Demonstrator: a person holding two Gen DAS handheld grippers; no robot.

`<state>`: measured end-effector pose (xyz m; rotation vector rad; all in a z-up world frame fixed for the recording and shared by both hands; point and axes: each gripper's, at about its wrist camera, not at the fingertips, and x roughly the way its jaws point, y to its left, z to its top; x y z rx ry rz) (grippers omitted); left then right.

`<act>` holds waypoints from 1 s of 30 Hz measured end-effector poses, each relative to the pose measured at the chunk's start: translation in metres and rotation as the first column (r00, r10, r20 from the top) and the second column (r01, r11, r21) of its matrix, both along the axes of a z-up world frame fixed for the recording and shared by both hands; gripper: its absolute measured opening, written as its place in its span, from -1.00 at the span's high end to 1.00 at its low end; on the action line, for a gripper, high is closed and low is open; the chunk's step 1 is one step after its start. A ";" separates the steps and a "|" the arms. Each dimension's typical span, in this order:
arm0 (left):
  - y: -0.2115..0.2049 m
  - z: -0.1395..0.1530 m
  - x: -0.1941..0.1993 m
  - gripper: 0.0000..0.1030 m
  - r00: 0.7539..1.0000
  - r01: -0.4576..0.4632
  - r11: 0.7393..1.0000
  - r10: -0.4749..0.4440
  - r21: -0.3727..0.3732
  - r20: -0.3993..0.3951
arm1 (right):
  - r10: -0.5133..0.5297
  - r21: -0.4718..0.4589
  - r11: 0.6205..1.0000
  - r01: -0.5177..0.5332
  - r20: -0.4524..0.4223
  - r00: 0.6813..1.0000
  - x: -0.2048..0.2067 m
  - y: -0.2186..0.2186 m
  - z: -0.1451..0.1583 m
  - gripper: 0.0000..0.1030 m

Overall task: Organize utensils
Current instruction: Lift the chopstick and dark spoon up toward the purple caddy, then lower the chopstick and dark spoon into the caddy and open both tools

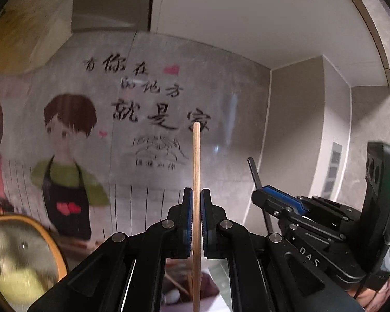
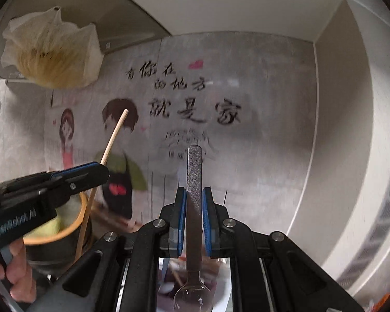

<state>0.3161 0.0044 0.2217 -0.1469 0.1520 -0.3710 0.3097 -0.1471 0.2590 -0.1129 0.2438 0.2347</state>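
Left hand-held gripper raised, pinching upright chopstick; right hand-held gripper raised, pinching spoon handle-up.

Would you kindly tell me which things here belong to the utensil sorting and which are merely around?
Belonging to the job:
- chopstick, clamped in the left gripper
- spoon, clamped in the right gripper

Merely around:
- orange-rimmed pot
- plastic bag hanging up high
- cartoon wall sticker
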 end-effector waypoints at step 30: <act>-0.004 -0.160 0.128 0.89 0.912 0.008 0.999 -0.028 -0.051 -0.409 | 0.110 0.055 0.994 -0.096 -0.551 0.827 0.054 -0.038 -0.189 0.90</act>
